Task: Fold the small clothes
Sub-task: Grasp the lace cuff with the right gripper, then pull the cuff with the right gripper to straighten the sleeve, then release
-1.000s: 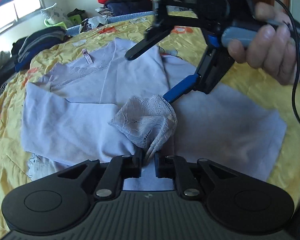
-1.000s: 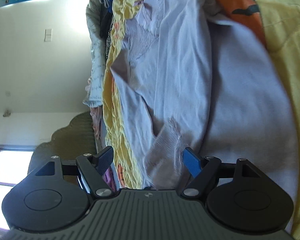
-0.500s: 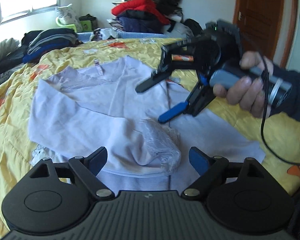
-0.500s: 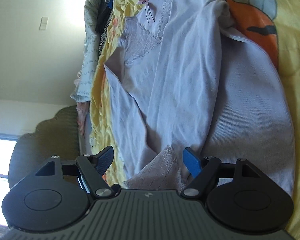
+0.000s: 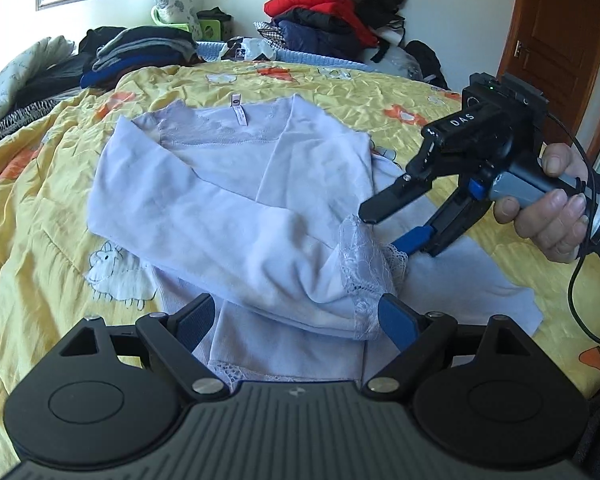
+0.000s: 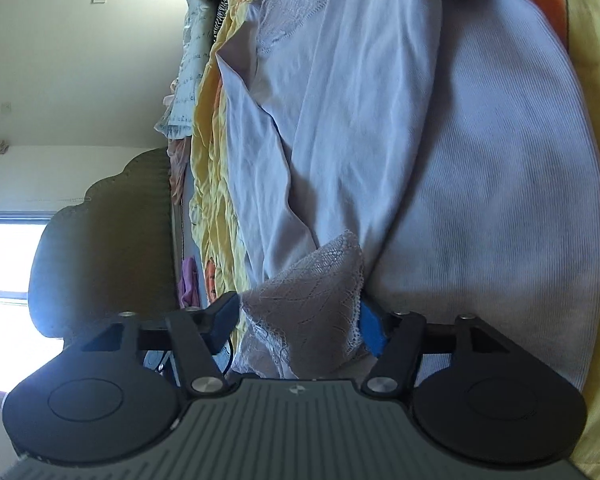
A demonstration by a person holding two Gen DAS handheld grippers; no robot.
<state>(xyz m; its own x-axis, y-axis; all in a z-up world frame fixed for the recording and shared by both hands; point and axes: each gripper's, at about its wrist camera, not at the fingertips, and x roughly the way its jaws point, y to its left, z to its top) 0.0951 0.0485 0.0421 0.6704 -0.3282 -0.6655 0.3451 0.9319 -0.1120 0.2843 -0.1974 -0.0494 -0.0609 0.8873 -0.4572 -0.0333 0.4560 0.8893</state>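
The lilac top (image 5: 236,184) lies flat on the bed (image 5: 40,208), one sleeve crossed over its body to narrow it. The left tool (image 5: 296,314) gapes empty just behind the lace cuff (image 5: 364,256); the right tool (image 5: 388,222) straddles that cuff, spread wide, gripping nothing

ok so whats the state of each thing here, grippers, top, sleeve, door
left gripper: open, holding nothing
right gripper: open, lace cuff between its fingers
lilac top: flat on the yellow quilt, partly folded
sleeve: folded across the body
lace cuff: bunched, not flat
door: shut
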